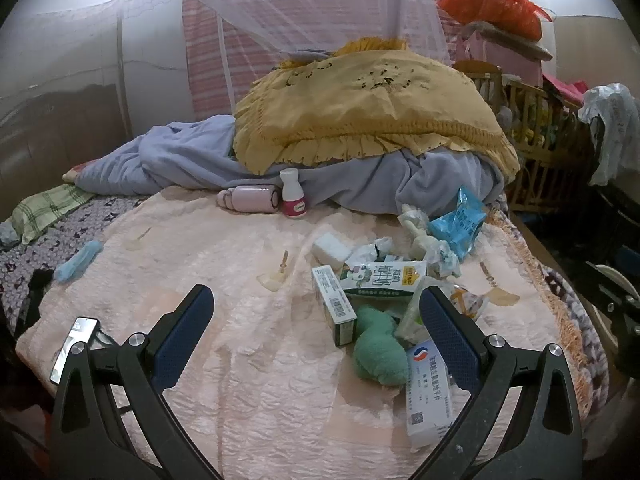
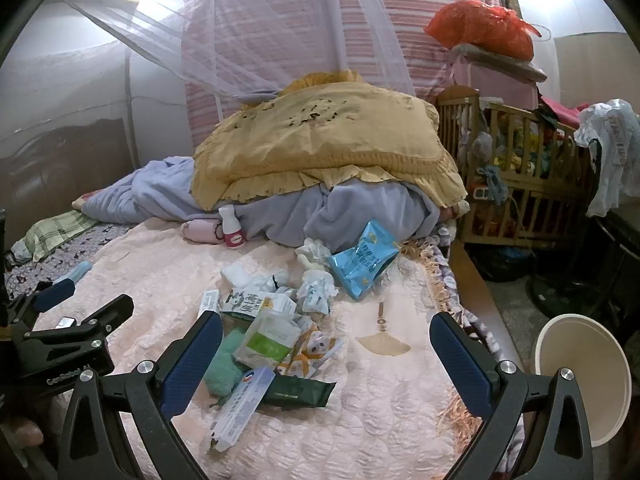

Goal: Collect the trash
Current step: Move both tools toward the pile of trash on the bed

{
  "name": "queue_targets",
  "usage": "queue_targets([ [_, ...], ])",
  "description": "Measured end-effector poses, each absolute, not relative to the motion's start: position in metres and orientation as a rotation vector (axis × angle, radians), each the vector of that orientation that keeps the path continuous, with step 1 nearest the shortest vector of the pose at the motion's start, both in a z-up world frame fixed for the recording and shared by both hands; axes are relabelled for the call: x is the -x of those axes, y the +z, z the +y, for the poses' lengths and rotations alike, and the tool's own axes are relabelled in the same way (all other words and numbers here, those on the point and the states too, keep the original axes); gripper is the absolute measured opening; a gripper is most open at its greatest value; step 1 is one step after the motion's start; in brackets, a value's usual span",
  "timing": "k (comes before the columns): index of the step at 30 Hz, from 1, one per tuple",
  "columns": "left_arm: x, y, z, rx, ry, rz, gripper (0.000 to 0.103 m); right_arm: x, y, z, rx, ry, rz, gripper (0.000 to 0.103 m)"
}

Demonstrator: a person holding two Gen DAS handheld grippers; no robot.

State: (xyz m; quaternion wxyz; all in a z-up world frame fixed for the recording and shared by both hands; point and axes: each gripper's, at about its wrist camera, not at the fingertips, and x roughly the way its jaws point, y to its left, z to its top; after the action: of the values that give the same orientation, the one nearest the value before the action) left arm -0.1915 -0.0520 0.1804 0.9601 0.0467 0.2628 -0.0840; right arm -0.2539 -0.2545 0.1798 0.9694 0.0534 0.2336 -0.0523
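Note:
A heap of trash lies on the pink bedspread point(image 1: 224, 264): a milk carton point(image 1: 380, 278), a green-and-white box point(image 1: 334, 306), a green cloth wad point(image 1: 378, 346), a white medicine box point(image 1: 428, 392), crumpled tissues point(image 1: 420, 232) and a blue packet point(image 1: 460, 222). My left gripper point(image 1: 316, 320) hovers open just before the heap, nothing between its fingers. In the right wrist view the same heap shows with a dark green wrapper point(image 2: 298, 392), a white medicine box point(image 2: 242, 408) and the blue packet point(image 2: 362, 258). My right gripper point(image 2: 326, 350) is open above it. The left gripper point(image 2: 80, 304) appears at far left.
A white bin point(image 2: 582, 376) stands on the floor right of the bed. Yellow pillow point(image 1: 360, 108) and blue blanket point(image 1: 180, 160) fill the bed's far end, with a pink flask point(image 1: 248, 198) and small bottle point(image 1: 294, 198) before them. A wooden crib point(image 2: 520, 176) stands right. A blue mask point(image 1: 78, 260) lies left.

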Motion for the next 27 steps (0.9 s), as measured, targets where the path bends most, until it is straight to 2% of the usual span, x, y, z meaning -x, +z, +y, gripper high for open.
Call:
queue_targets([
  [27, 0.182, 0.159, -0.046, -0.1, -0.162, 0.6, 0.102, 0.249, 0.166, -0.268, -0.112, -0.099, 0.518, 0.103],
])
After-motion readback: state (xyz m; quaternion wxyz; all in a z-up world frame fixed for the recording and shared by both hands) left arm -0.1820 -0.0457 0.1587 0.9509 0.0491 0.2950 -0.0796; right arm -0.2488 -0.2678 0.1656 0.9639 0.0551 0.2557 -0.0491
